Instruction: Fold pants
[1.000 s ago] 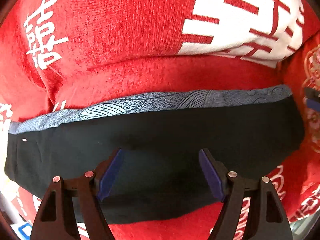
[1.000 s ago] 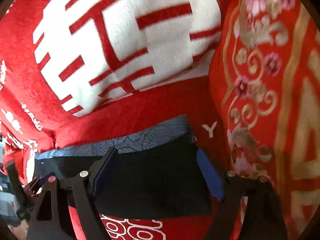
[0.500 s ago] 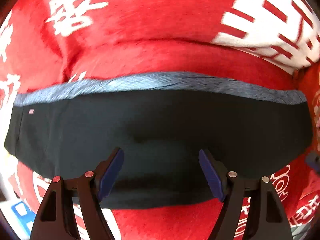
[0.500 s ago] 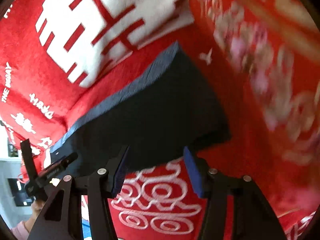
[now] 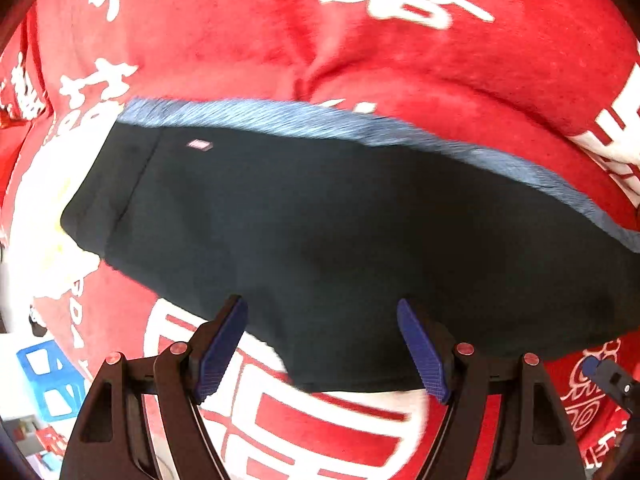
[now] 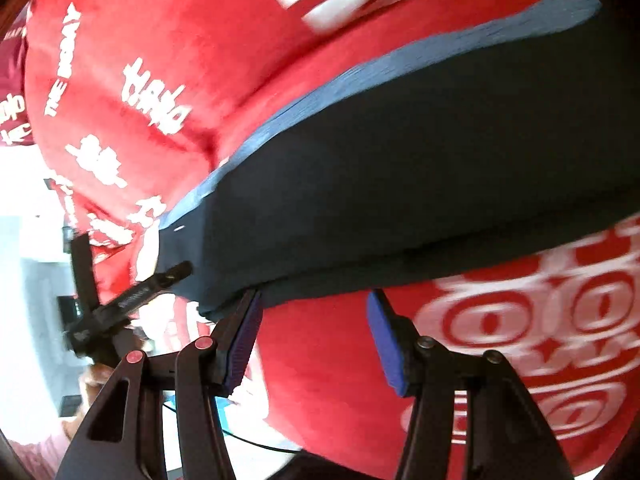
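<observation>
The black pants (image 5: 340, 236) lie folded into a flat band on the red printed blanket, with a blue-grey patterned waistband (image 5: 320, 120) along the far edge. My left gripper (image 5: 322, 344) is open and empty, held just above the near edge of the pants. The pants (image 6: 420, 168) also show in the right wrist view, running diagonally up to the right. My right gripper (image 6: 314, 340) is open and empty, over the blanket just in front of the pants' near edge. The left gripper (image 6: 132, 296) appears at the pants' left end in the right wrist view.
The red blanket (image 5: 360, 40) with white characters covers the whole surface and bulges up behind the pants. A blue plastic stool (image 5: 52, 380) stands on the floor at the lower left. The blanket's edge drops off at the left in the right wrist view.
Both views have swung left along the pants. The right gripper has pulled back off the cloth toward its near edge. Both grippers stayed open and the pants have not moved.
</observation>
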